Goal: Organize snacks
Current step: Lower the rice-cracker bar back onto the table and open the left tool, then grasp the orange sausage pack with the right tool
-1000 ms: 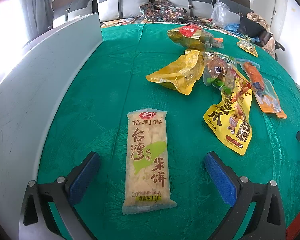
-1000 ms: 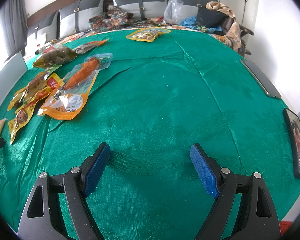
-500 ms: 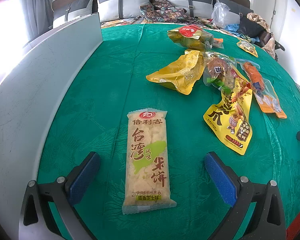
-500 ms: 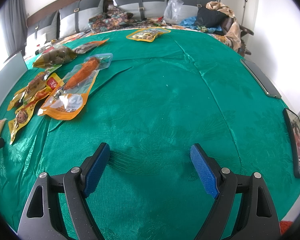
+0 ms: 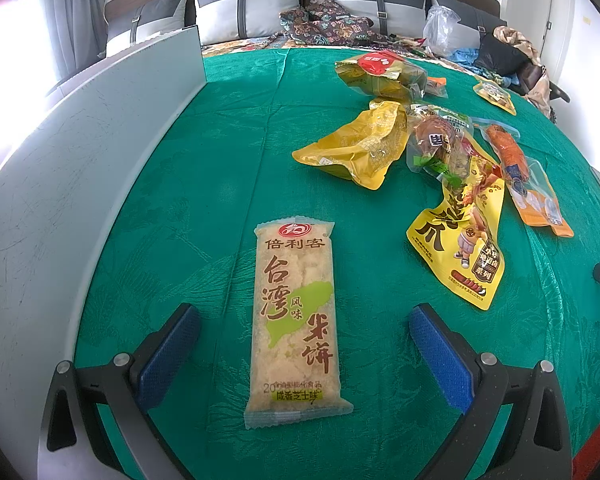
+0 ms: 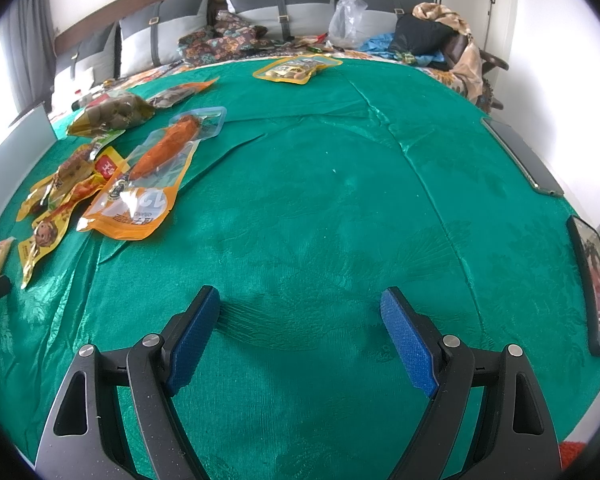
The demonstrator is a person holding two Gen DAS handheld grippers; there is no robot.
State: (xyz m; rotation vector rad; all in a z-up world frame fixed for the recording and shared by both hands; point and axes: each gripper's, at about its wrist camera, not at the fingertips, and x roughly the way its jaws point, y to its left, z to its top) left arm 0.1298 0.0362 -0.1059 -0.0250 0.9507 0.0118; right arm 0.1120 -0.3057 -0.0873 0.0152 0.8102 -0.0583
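Note:
A pale rice cracker pack [image 5: 294, 320] lies flat on the green cloth, lengthwise between the blue pads of my left gripper [image 5: 304, 322], which stands open and does not touch it. To its right lie a yellow cartoon pouch [image 5: 462, 244], a plain yellow pouch [image 5: 360, 146], a clear meat pack [image 5: 440, 140], an orange carrot-coloured pack [image 5: 528, 184] and a yellow bag with a red label [image 5: 380, 72]. My right gripper [image 6: 300, 308] is open over bare cloth. The orange pack [image 6: 148, 176] and the other snacks lie far to its left.
A grey-white panel [image 5: 60, 184] runs along the table's left edge. Two phones [image 6: 594, 284] [image 6: 520, 156] lie at the right edge. One yellow pouch [image 6: 296, 70] sits at the far side. Pillows and clothes are piled behind the table.

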